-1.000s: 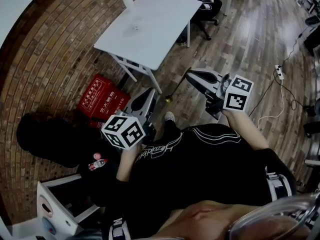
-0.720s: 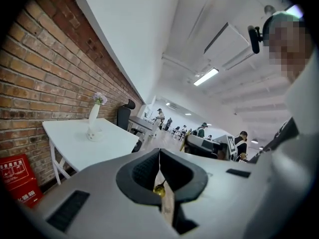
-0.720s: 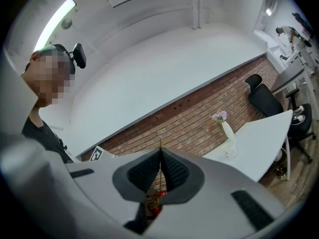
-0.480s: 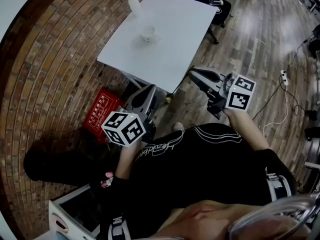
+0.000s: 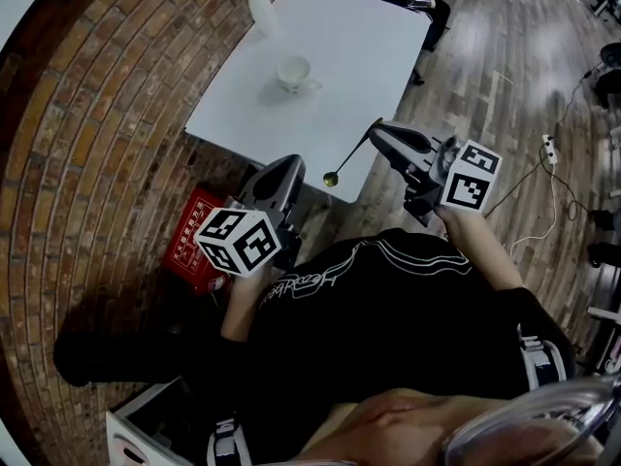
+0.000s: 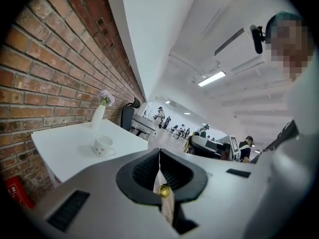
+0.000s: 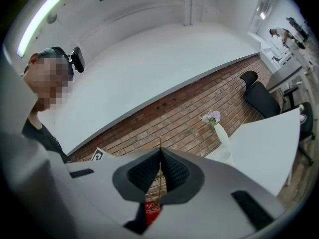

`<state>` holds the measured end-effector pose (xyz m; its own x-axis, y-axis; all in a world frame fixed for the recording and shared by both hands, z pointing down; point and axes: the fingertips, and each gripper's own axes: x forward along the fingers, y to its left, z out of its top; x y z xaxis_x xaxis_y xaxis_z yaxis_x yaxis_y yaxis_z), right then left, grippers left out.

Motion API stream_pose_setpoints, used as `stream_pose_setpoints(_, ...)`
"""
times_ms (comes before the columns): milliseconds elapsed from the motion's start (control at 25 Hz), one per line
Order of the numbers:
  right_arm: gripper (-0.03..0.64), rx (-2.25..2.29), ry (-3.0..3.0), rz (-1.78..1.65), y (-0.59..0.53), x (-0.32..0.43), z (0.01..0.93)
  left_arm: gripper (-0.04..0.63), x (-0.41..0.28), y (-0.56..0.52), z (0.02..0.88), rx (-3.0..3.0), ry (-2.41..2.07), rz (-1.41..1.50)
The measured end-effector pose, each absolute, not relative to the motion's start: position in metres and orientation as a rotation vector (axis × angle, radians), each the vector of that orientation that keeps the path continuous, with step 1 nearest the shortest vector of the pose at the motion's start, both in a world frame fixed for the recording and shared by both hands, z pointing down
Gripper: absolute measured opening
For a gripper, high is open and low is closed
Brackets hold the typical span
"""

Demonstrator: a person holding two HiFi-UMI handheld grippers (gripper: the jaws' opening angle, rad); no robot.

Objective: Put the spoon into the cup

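A white cup (image 5: 294, 72) (image 6: 103, 146) stands on the white table (image 5: 359, 56) (image 6: 60, 153), near a vase of flowers (image 5: 260, 8) (image 6: 98, 116) (image 7: 219, 131). My right gripper (image 5: 375, 132) (image 7: 160, 151) is shut on the thin handle of the spoon (image 5: 342, 163). Its gold bowl hangs out to the left, over the table's near edge. The spoon's handle (image 7: 159, 183) runs as a fine line between the closed jaws. My left gripper (image 5: 291, 168) (image 6: 159, 152) is shut with nothing gripped, just short of the table's near edge. Both grippers are well short of the cup.
A red crate (image 5: 189, 246) (image 7: 152, 210) lies on the brick-patterned floor under the table's near left side. A black office chair (image 5: 417, 13) (image 7: 259, 96) stands at the table's far end. A power strip (image 5: 545, 144) and cables lie on the wooden floor at right. People sit at distant desks.
The person has walked toward the table, carrying both grippers forward. The cup has come into view, and the spoon's bowl, earlier over the floor, now hangs over the table's near edge.
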<state>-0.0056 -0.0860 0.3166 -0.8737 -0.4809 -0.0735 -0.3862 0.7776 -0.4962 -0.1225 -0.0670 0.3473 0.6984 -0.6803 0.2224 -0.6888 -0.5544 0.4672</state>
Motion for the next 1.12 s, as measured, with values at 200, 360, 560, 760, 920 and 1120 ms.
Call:
stream_pose_setpoints(200,0.0,-0.674,2.784,-0.727,-0.112,-0.012,0.32,0.005,-0.127,-0.093,0.352,2.36,-1.056,0.009)
stream_pose_setpoints(360,0.0,-0.65,2.785,-0.737,-0.14,-0.016,0.319,0.005,-0.131,-0.117,0.352,2.347,-1.078,0.009)
stream_pose_setpoints(560,0.0,-0.588,2.789,-0.749,-0.18,-0.026,0.317,0.005,-0.14,-0.153,0.352,2.322,-1.126,0.006)
stream_pose_setpoints(760,0.0,-0.545,2.796,-0.771,-0.22,-0.035,0.319,0.005,-0.148,-0.185,0.356,2.29,-1.161,0.006)
stream_pose_setpoints(920,0.0,-0.512,2.804,-0.785,-0.248,-0.045,0.32,0.005,-0.155,-0.207,0.359,2.259,-1.192,0.002)
stream_pose_setpoints(1120,0.0,-0.497,2.819,-0.776,-0.279,-0.055,0.319,0.005,-0.164,-0.229,0.364,2.23,-1.216,-0.002)
